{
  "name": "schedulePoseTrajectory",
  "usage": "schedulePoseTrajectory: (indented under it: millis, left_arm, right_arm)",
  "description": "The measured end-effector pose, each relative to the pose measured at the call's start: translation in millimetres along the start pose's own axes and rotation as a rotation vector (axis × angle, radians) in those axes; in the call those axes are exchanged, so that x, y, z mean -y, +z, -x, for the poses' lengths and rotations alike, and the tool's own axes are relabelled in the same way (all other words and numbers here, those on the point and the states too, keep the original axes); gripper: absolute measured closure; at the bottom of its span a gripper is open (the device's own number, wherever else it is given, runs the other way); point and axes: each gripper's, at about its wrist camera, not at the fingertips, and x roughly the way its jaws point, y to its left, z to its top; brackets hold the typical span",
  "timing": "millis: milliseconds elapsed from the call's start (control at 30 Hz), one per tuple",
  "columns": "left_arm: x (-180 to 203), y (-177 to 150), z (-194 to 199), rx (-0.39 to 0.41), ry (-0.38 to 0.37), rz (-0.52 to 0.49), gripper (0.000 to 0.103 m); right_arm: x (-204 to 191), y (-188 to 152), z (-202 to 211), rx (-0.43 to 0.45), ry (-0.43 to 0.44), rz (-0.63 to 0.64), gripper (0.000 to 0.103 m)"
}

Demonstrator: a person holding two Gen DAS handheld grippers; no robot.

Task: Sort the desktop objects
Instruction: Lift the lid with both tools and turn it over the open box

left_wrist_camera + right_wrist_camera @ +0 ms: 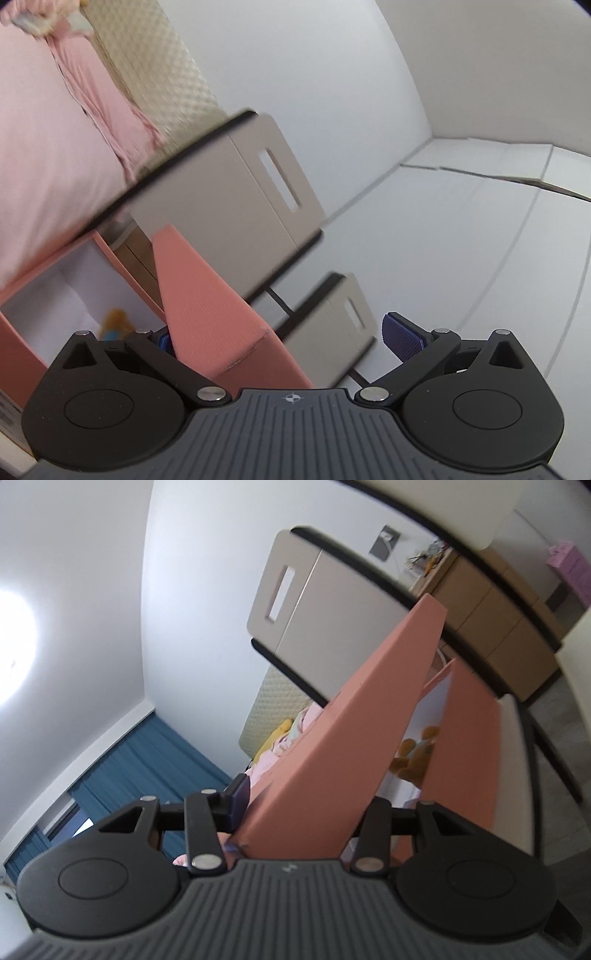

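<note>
A salmon-pink storage box (207, 306) with a white inside fills the lower middle of both wrist views. Its near wall (332, 760) runs between the fingers of each gripper. A small orange plush toy (116, 323) lies inside it, also seen in the right wrist view (413, 760). My left gripper (280, 339) stands wide, with the box wall between its blue pads (400, 338) and a gap on the right side. My right gripper (314, 812) is closed on the box wall, its blue pad (240, 801) pressed against the wall's outer face.
Grey-beige box panels with a slot handle and black edges (258, 184) hang just behind the pink box, also in the right view (295, 602). A bed with pink bedding (44, 147), white wall, blue curtain (147, 764) and brown drawers (491, 613) surround.
</note>
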Motion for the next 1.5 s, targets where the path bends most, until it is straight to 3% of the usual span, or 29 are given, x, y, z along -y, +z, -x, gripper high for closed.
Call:
schedulePoseTrajectory:
  millis: [267,533,1133,1500]
  left_arm:
    - [-30,6,-7,-0.001,0.144,0.007,0.0]
    - [-63,3,-14,-0.033,0.269,0.076,0.0]
    - [-60,-4,14,0.022,0.301,0.106,0.0]
    - [-53,-11,10,0.044,0.33,0.04,0.0]
  right_arm:
    - [31,2,-50,-0.066,0.007,0.01,0.056]
    - [70,-15,-68,-0.097,-0.015,-0.025,0.055]
    - [57,-35,-62,-0.018,-0.093,0.048,0.051]
    - [44,-40,-65,0.0,-0.15,0.11,0.045]
